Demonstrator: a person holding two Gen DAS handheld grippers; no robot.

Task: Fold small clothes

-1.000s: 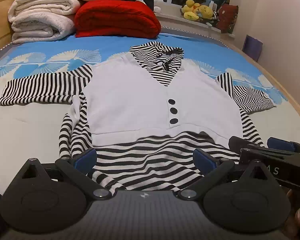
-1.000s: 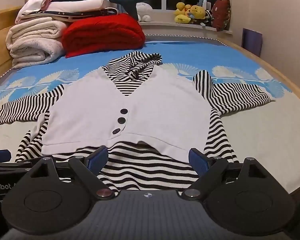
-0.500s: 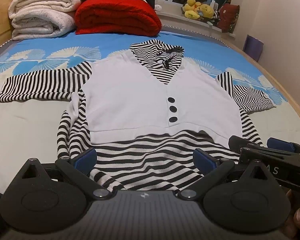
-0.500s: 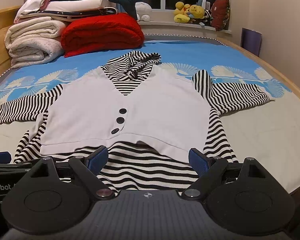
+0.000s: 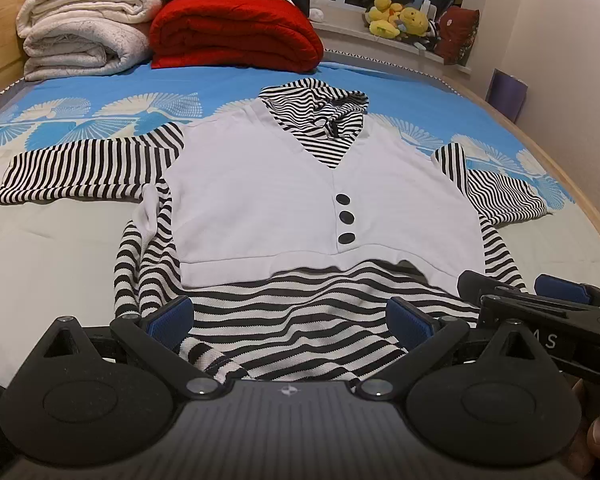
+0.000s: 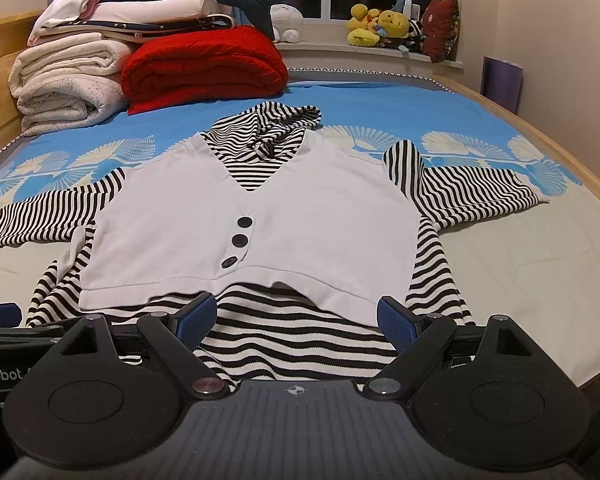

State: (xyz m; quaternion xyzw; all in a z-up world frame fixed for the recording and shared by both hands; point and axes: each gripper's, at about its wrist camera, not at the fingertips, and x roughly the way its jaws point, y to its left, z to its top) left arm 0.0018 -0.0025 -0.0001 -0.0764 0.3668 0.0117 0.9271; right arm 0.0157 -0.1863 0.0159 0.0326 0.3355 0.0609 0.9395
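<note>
A small hooded top (image 5: 260,204) (image 6: 320,224) lies flat on the bed, front up: white vest panel with three black buttons over black-and-white stripes, both sleeves spread sideways. My left gripper (image 5: 290,318) stands open just over the striped bottom hem, nothing between its blue pads. My right gripper (image 6: 296,318) is open too, low over the same hem, a little to the right. In the left wrist view the right gripper's side (image 5: 540,308) shows at the right edge.
Folded white blankets (image 6: 68,80) and a red one (image 6: 204,68) are stacked at the head of the bed. Plush toys (image 6: 380,26) sit on the window ledge. A wooden bed rail (image 6: 548,140) runs along the right side, with a wall beyond.
The view from both grippers has tipped slightly, so the bedding stack sits a bit lower in the picture. The garment and the jaws are unchanged.
</note>
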